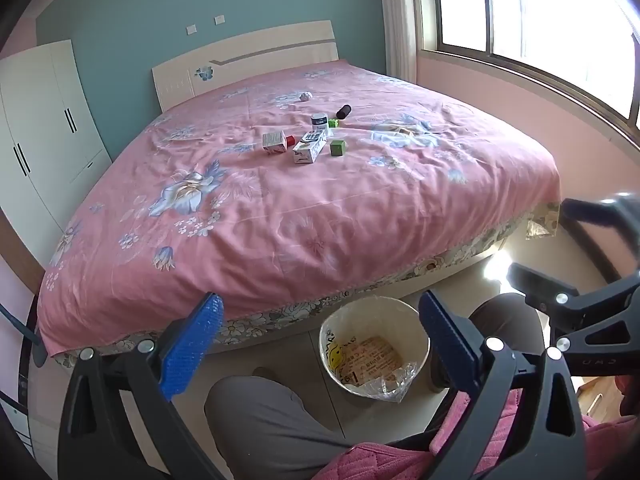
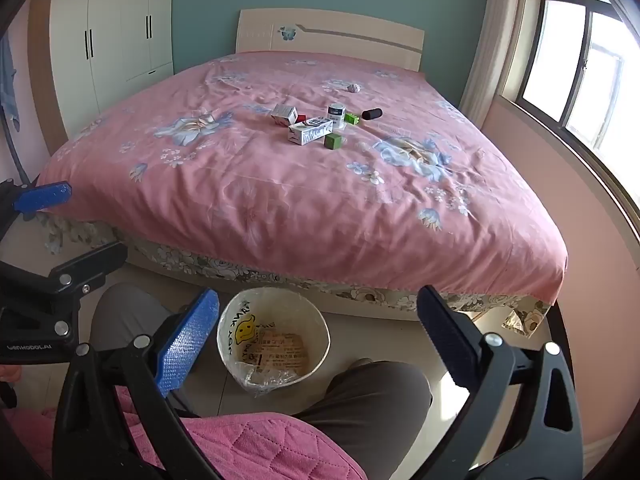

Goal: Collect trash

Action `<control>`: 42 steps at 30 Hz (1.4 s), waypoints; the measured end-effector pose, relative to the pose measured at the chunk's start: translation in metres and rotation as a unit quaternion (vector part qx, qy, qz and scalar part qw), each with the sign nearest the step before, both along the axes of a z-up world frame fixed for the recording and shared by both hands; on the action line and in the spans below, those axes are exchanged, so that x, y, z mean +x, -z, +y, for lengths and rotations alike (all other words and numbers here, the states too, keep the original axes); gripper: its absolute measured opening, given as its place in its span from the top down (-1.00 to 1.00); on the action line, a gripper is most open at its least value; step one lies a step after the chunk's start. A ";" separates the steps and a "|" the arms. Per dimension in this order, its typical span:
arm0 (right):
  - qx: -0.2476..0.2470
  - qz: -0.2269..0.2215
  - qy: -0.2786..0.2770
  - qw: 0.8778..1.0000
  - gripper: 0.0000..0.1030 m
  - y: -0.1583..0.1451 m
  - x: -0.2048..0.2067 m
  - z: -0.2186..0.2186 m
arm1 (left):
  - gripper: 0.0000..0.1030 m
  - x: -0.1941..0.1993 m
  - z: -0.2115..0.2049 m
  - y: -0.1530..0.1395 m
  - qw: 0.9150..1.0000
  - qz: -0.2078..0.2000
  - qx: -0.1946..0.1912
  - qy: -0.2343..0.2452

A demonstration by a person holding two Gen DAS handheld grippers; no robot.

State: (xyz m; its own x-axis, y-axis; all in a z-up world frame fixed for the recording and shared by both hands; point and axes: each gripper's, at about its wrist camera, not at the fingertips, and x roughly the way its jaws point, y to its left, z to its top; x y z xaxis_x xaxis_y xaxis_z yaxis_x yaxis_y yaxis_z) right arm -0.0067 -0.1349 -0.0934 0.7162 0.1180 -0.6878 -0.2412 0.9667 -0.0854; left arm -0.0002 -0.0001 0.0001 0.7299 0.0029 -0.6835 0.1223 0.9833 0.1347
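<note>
— Both tongs hang wide open and empty: the left tongs (image 1: 320, 340) and the right tongs (image 2: 320, 332) point down and forward, side by side, above the person's knees (image 1: 264, 420).

— What's nearest them?

— A round bin (image 2: 320, 334) on the floor, just below and between them, lined with a clear bag, with printed paper at the bottom. It stands just beside the foot of the bed (image 1: 280, 220).

— And the trash?

— Well ahead, near the middle of the bed, a small cluster: a long white carton (image 2: 310, 131) lying flat with its long axis running across the view, a smaller red-and-white box (image 2: 285, 114) beside it, two green cubes (image 2: 334, 141), a white jar (image 2: 337, 114), a dark roll (image 2: 372, 113), and further back a crumpled ball of paper (image 2: 353, 88).

— Which hand is closer?

— Hard to call; in the right wrist view the cluster sits about straight ahead, in the left slightly right of centre. I'd judge either has to reach far forward over the bed.

— The surface?

— A soft pink flowered sheet, wrinkled. Beyond it a pale headboard (image 2: 328, 34), blue-green wall, white wardrobe (image 2: 112, 20) on the left, bright window (image 1: 540, 20) on the right.
</note>
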 end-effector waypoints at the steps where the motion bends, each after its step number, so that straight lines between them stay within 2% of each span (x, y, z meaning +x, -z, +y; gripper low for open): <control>1: 0.000 0.000 0.000 1.000 -0.88 0.000 0.000 0.000 | -0.93 0.000 0.000 0.000 1.000 0.002 0.000 0.000; 42: -0.002 0.001 0.001 1.000 -0.88 0.001 -0.001 0.001 | -0.93 0.000 0.001 0.000 1.000 0.002 -0.008 0.000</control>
State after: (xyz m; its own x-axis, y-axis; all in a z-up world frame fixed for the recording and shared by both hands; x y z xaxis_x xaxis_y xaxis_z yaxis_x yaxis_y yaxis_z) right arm -0.0077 -0.1336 -0.0948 0.7149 0.1144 -0.6898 -0.2396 0.9669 -0.0880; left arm 0.0001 0.0004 0.0002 0.7268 -0.0084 -0.6868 0.1232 0.9853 0.1183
